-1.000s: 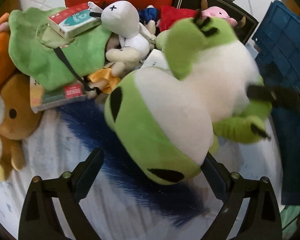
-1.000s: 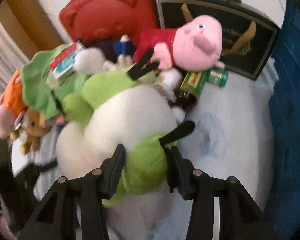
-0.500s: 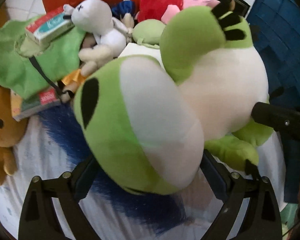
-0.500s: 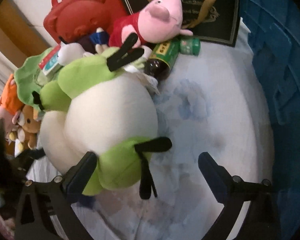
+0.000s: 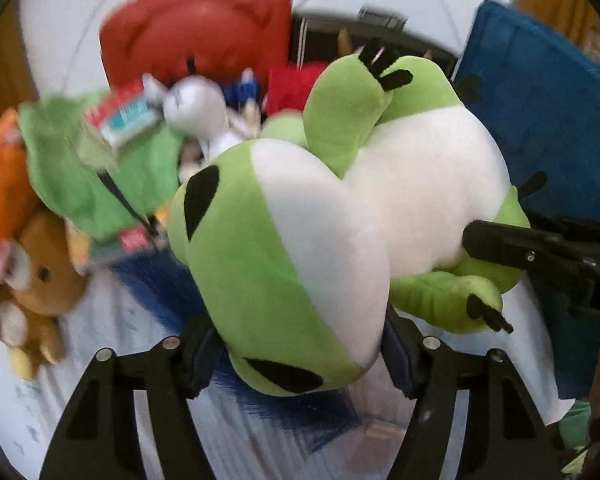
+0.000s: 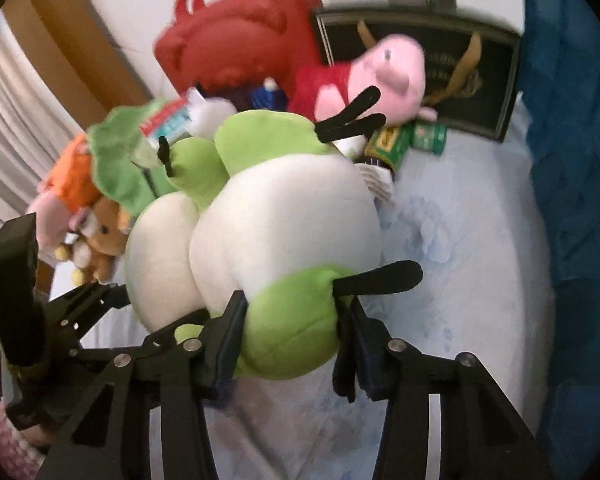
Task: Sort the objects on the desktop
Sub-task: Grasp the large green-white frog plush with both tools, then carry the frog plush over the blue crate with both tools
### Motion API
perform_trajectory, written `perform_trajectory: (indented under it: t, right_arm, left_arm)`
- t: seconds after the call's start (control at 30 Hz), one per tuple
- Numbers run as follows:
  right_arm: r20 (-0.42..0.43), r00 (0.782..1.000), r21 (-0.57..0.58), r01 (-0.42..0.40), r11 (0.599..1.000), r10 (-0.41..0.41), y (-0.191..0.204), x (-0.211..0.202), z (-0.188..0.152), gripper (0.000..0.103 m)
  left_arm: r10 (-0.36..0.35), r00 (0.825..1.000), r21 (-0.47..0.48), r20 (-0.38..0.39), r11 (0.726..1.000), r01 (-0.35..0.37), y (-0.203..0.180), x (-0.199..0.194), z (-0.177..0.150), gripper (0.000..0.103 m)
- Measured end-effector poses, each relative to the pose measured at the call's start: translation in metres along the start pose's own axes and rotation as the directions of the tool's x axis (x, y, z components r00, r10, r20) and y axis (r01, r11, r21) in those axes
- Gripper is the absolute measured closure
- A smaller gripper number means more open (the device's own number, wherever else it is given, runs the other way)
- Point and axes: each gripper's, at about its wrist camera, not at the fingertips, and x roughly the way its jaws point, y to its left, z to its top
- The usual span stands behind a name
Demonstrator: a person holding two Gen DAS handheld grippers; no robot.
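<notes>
Green plush is bulging between the jaws of both tools: the left gripper (image 5: 300, 354) is clamping the head of the green-and-white frog plush (image 5: 340, 216), and the right gripper (image 6: 290, 342) is pinching one of its green feet. Both sets of jaws have just been closing, with the toy between them. Two grips make sense for something this big and floppy (one pinch would probably let it swing and sag). The frog is hanging just above the pale blue-patterned cloth (image 6: 452, 240), clear of the pile behind: a pink pig plush (image 6: 380, 76), a red bag (image 5: 196, 28), a brown bear (image 5: 40, 280). To the right, a blue crate (image 5: 540, 120) is standing close, seemingly the likely destination for the toys.
</notes>
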Motion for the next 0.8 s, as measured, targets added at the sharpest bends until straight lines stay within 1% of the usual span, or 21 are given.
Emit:
perform_trajectory:
  t: [0.03,0.07,0.1,0.13,0.17,0.2,0.23,0.27,0.3,0.33,0.4,0.43,0.47,0.53,0.6,0.63,0.67,0.7,0.73,0.77,0.8]
  right_arm:
    - [0.030,1.000,-0.001,0.001,1.000,-0.001,0.005,-0.013,-0.001,0.057]
    - [0.030,1.000,-0.001,0.001,1.000,-0.001,0.005,-0.013,-0.001,0.057]
    - [0.063,0.998,-0.004,0.006,1.000,-0.005,0.011,-0.025,-0.001,0.057]
    - [0.131,0.991,-0.010,0.020,1.000,-0.019,0.022,-0.053,-0.004,0.057]
    - [0.131,0.991,-0.010,0.020,1.000,-0.019,0.022,-0.053,-0.004,0.057]
    - [0.166,0.986,-0.009,0.029,1.000,-0.027,0.028,-0.067,-0.003,0.057]
    - [0.248,0.967,-0.008,0.055,0.998,-0.051,0.039,-0.105,-0.010,0.057]
    - [0.276,0.959,-0.007,0.068,0.998,-0.063,0.042,-0.119,-0.012,0.057]
    - [0.276,0.959,-0.007,0.068,0.998,-0.063,0.042,-0.119,-0.012,0.057]
    - [0.306,0.949,-0.004,0.083,0.997,-0.078,0.046,-0.135,-0.015,0.057]
    - [0.367,0.924,0.008,0.113,0.994,-0.108,0.053,-0.168,-0.023,0.057]
    - [0.419,0.898,0.026,0.141,0.990,-0.139,0.056,-0.201,-0.031,0.057]
    - [0.419,0.898,0.026,0.141,0.990,-0.139,0.056,-0.201,-0.031,0.057]
    - [0.469,0.867,0.043,0.168,0.985,-0.169,0.056,-0.232,-0.037,0.057]
    - [0.517,0.831,0.063,0.200,0.978,-0.203,0.052,-0.264,-0.045,0.057]
    - [0.557,0.796,0.080,0.234,0.969,-0.238,0.044,-0.294,-0.054,0.057]
    - [0.557,0.796,0.080,0.234,0.969,-0.238,0.044,-0.294,-0.054,0.057]
    - [0.573,0.779,0.091,0.249,0.964,-0.255,0.038,-0.310,-0.060,0.057]
    - [0.590,0.755,0.115,0.271,0.956,-0.285,0.023,-0.333,-0.069,0.057]
    - [0.590,0.755,0.115,0.271,0.956,-0.285,0.023,-0.333,-0.069,0.057]
    - [0.593,0.746,0.132,0.279,0.951,-0.302,0.013,-0.344,-0.075,0.057]
  left_arm:
    - [-0.004,1.000,0.011,0.031,1.000,0.003,-0.002,-0.014,0.001,0.035]
    - [-0.013,0.998,0.019,0.063,1.000,0.011,-0.005,-0.027,0.004,0.035]
    - [-0.021,0.996,0.029,0.091,0.999,0.018,-0.002,-0.044,0.005,0.035]
    - [-0.029,0.992,0.041,0.122,0.999,0.024,-0.002,-0.059,0.001,0.035]
    - [-0.042,0.986,0.059,0.164,0.998,0.032,-0.006,-0.076,0.004,0.035]
    - [-0.052,0.980,0.071,0.193,0.997,0.039,-0.010,-0.086,0.007,0.035]
    - [-0.065,0.973,0.086,0.223,0.995,0.047,-0.016,-0.098,0.007,0.035]
    - [-0.088,0.961,0.108,0.261,0.992,0.061,-0.022,-0.115,0.010,0.035]
    - [-0.104,0.953,0.124,0.285,0.990,0.071,-0.022,-0.128,0.014,0.035]
    - [-0.120,0.944,0.141,0.308,0.987,0.079,-0.030,-0.138,0.015,0.035]
    - [-0.159,0.921,0.179,0.355,0.979,0.100,-0.044,-0.163,0.022,0.035]
    - [-0.175,0.910,0.195,0.375,0.975,0.108,-0.052,-0.171,0.026,0.035]
    - [-0.192,0.898,0.215,0.396,0.970,0.113,-0.059,-0.183,0.026,0.035]
    - [-0.228,0.872,0.255,0.433,0.959,0.124,-0.081,-0.207,0.028,0.035]
    - [-0.264,0.844,0.296,0.467,0.946,0.132,-0.109,-0.229,0.032,0.035]
    - [-0.280,0.831,0.315,0.480,0.940,0.134,-0.122,-0.236,0.034,0.035]
    - [-0.295,0.820,0.333,0.490,0.933,0.137,-0.136,-0.243,0.036,0.035]
    - [-0.312,0.811,0.352,0.495,0.925,0.141,-0.153,-0.249,0.038,0.035]
    - [-0.325,0.805,0.368,0.496,0.919,0.144,-0.169,-0.255,0.038,0.035]
    - [-0.342,0.803,0.387,0.488,0.909,0.152,-0.190,-0.259,0.039,0.035]
    - [-0.355,0.803,0.401,0.480,0.902,0.159,-0.208,-0.262,0.036,0.035]
